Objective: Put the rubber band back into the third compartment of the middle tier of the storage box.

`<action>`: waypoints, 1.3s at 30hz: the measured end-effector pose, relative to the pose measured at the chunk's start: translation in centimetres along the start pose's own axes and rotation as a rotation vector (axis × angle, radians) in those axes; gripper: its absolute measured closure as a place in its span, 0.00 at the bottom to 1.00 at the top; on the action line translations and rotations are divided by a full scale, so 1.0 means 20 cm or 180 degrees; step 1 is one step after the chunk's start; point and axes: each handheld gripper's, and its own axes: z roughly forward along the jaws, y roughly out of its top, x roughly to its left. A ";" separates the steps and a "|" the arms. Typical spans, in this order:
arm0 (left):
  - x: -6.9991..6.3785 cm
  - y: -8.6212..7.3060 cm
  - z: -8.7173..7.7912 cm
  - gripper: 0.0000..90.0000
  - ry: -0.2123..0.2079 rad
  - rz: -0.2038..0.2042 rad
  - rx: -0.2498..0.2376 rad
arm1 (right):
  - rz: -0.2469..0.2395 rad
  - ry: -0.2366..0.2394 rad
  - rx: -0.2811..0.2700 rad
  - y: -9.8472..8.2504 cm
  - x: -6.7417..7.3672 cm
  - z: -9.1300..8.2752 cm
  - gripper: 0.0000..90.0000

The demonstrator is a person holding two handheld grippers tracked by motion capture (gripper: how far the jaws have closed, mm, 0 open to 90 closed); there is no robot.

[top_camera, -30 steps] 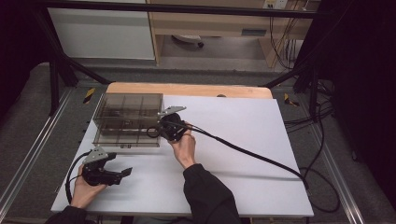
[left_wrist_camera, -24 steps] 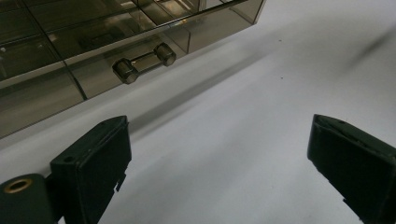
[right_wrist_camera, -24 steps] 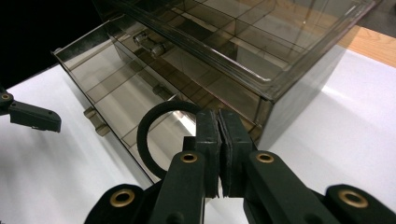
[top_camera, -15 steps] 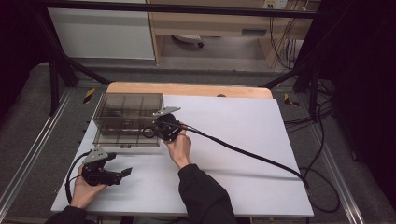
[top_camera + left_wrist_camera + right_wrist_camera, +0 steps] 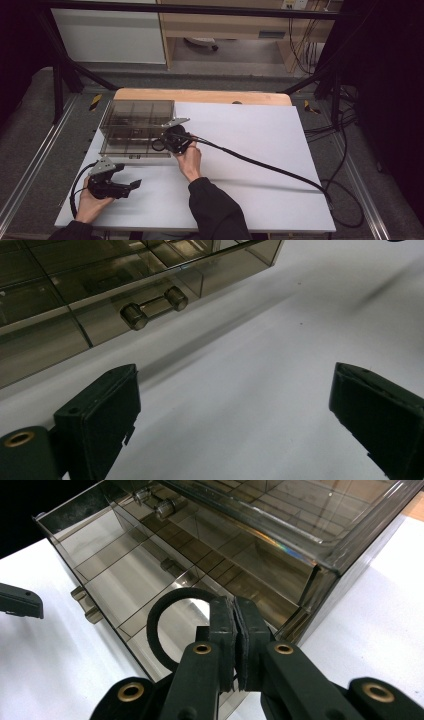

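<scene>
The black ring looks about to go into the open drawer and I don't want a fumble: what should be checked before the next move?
1. Right gripper shut on the black ring: ok.
2. Bottom drawer pulled open: ok.
3. Ring over the open drawer, near its front: ok.
4. Compartment beneath it empty: ok, as far as the right gripper view shows.
5. Left gripper open, clear of the organizer: ok.
6. Ring's height above the drawer floor: cannot tell.

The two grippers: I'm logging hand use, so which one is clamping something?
The right gripper, jaws shut on a black ring above the open drawer. The left gripper is open, holding nothing.
</scene>
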 end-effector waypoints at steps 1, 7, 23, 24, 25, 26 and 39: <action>0.00 0.00 0.00 0.07 0.0000 0.0005 0.0003 | -0.0003 -0.0004 -0.0003 0.00 0.00 0.00 0.98; 0.00 0.00 0.00 0.07 0.0000 0.0008 0.0005 | 0.0002 0.0025 0.0007 -0.01 0.00 0.02 0.97; 0.00 0.00 0.00 0.07 0.0000 0.0009 0.0004 | -0.0059 0.0101 0.0010 0.00 0.01 -0.02 0.85; 0.00 0.00 0.00 0.07 0.0001 0.0005 0.0004 | -0.0071 0.0099 0.0005 0.00 0.01 -0.03 0.84; 0.00 0.00 0.00 0.07 0.0001 0.0004 0.0004 | -0.0074 0.0102 0.0008 0.00 0.02 -0.04 0.82; 0.00 0.00 0.00 0.07 0.0003 0.0008 0.0005 | -0.0082 0.0107 0.0009 0.01 0.02 -0.05 0.80; 0.00 0.00 0.00 0.07 0.0005 0.0007 0.0012 | -0.0119 0.0105 -0.0056 0.00 -0.02 -0.24 0.47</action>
